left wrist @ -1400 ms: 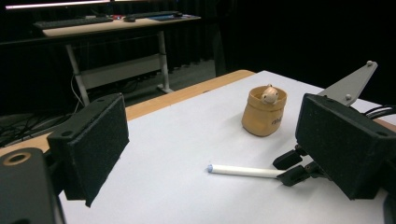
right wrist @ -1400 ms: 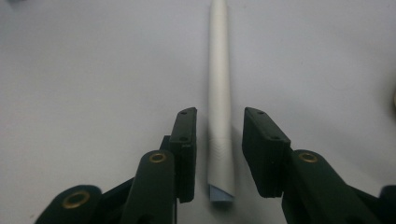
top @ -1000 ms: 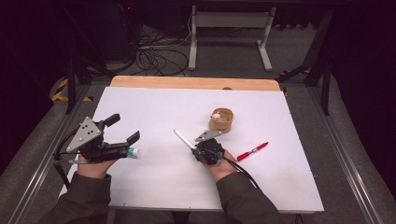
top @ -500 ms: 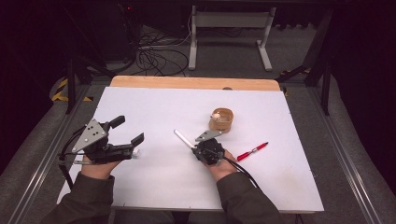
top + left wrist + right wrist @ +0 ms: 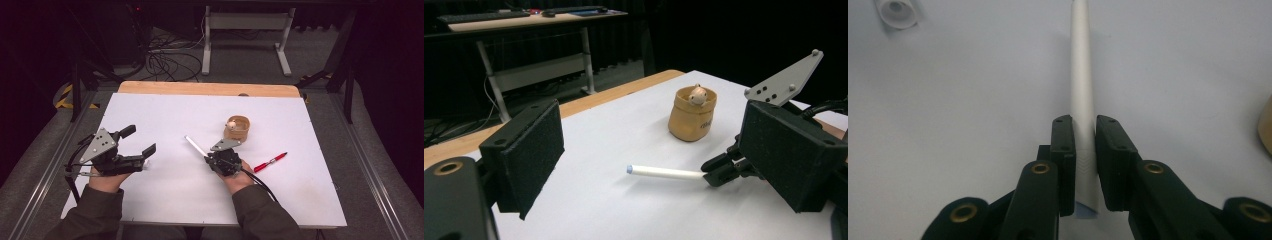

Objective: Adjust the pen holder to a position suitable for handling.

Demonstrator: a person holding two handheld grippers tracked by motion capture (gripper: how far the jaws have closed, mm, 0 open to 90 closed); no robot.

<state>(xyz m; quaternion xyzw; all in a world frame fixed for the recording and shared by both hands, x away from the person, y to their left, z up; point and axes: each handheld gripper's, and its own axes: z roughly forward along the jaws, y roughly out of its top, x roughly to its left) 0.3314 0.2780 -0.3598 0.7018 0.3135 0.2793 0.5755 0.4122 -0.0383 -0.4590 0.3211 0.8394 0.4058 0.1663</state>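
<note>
Clamped on a slim white pen (image 5: 1082, 95) by the right gripper (image 5: 210, 159), matte black pads pressed flat against both sides of the smooth round barrel, rear end poking out just behind the grip. Held near the middle of the white table (image 5: 165, 200), barrel slanting out from the pads toward the far left in the high view, lying low over the matte, slightly speckled surface; whether touching it, cannot tell. Seen from the left gripper view as a plain white cylinder (image 5: 666, 172) with a pale bluish end cap at the free tip. Close to the far left corner of the right gripper view, a small white cap (image 5: 896, 12), round and hollow, resting on the tabletop apart from the pen. Spread wide and holding nothing, the left gripper (image 5: 136, 141), with blocky rectangular pads of coarse black foam-like texture and a grey three-cornered metal plate on top, hovering over the left part of the table. Just beyond the right gripper, a squat tan pouch-shaped holder (image 5: 237, 129), soft-walled with a rolled rim and a small rounded figure peeking from its mouth. To the right of that hand, a glossy red pen (image 5: 270, 162) lying flat and slantwise on the sheet. Along the far edge, a strip of bare light wood (image 5: 200, 88)
</note>
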